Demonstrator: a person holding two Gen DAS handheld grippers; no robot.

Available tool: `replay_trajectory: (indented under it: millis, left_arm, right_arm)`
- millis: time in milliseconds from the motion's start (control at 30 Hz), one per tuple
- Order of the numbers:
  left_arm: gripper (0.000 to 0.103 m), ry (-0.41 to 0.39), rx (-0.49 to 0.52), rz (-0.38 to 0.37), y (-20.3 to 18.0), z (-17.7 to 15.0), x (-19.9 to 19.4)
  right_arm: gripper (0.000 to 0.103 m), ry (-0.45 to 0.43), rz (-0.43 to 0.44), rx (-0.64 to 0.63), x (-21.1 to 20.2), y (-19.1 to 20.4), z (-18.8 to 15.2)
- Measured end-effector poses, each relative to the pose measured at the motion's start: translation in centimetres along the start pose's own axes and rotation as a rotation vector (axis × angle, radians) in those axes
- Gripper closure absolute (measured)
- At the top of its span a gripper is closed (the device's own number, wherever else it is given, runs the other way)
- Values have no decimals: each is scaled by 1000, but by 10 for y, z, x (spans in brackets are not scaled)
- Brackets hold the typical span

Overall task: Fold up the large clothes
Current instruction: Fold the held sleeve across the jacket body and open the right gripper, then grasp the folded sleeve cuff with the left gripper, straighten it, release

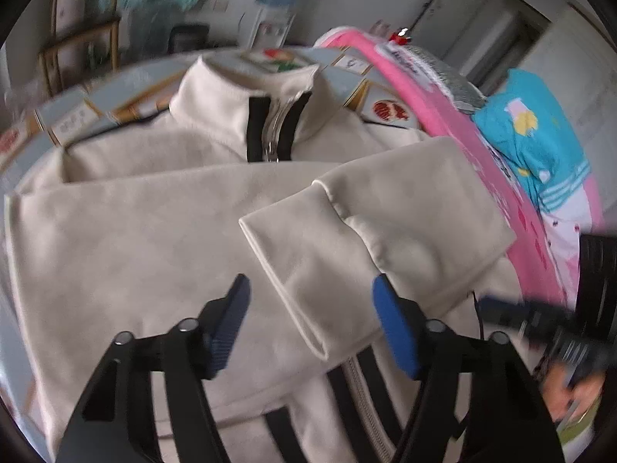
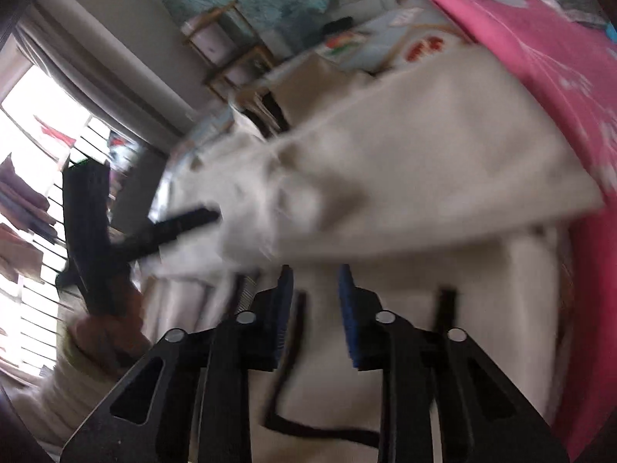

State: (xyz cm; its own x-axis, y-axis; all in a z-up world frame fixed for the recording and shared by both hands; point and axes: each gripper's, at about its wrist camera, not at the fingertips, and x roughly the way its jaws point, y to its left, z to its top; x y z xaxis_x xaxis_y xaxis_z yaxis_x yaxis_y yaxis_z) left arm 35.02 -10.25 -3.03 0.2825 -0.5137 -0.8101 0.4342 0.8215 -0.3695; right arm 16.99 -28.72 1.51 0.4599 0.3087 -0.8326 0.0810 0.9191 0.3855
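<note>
Cream jacket (image 1: pixel 154 231) flat beneath the gaping left tool (image 1: pixel 308 301), cuff (image 1: pixel 308 270) between its jaws.

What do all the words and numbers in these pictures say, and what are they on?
None can be read.
Pink cloth: dark print along its edge, too blurred.
Patterned table cover: small marks in white panels, too blurred.
Cream jacket: no writing visible.
</note>
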Motion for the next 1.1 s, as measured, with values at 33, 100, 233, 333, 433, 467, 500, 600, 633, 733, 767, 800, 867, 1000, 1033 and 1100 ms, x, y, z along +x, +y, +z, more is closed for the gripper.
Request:
replay_trajectory:
  millis: [33, 100, 233, 333, 433, 467, 500, 600, 633, 733, 767, 800, 867, 1000, 1033, 1100]
  left_arm:
    - [50, 11, -13, 5, 0, 2, 4]
    - [61, 38, -33, 37, 0, 6, 14]
    - [75, 64, -31, 95, -5, 6, 24]
    - [88, 68, -13, 127, -9, 7, 26]
    - [97, 57, -3, 134, -9, 8, 23]
    - [98, 41, 7, 133, -12, 8, 19]
    - [98, 27, 15, 132, -14, 10, 14]
    - [98, -39, 39, 119, -21, 16, -12]
    - [98, -59, 40, 110, -22, 19, -21]
    - [98, -126, 36, 100, -21, 26, -58]
    - [98, -145, 33, 101, -18, 27, -70]
    - [98, -166, 25, 103, -13, 29, -83]
    - [98, -189, 7, 111, -4, 32, -102]
    - [98, -199, -33, 177, 29, 25, -126]
    - [98, -191, -51, 209, 42, 21, -128]
    - [98, -162, -95, 241, 66, 12, -124]
  right_arm:
    - [85, -4, -30, -8, 3, -1, -4]
    - [87, -17, -100, -31, 9, -3, -10]
    - [87, -30, -155, -43, 20, -8, -16]
    - [88, -44, -147, -33, 24, -13, -20]
    - [88, -58, -135, -21, 24, -16, -23]
    - [88, -60, -131, -18, 23, -18, -23]
    - [88, -62, -127, -15, 21, -20, -24]
    - [88, -57, -126, -18, 20, -24, -26]
    - [88, -55, -127, -21, 23, -21, -26]
    - [88, -50, -130, -27, 22, -22, -26]
    - [88, -50, -132, -29, 28, -16, -22]
    - [88, -49, -134, -32, 29, -15, -22]
    - [88, -48, -140, -37, 28, -14, -22]
    - [88, -46, -152, -47, 28, -10, -23]
    - [88, -45, -156, -50, 29, -9, -23]
    - [88, -42, -159, -54, 32, -6, -22]
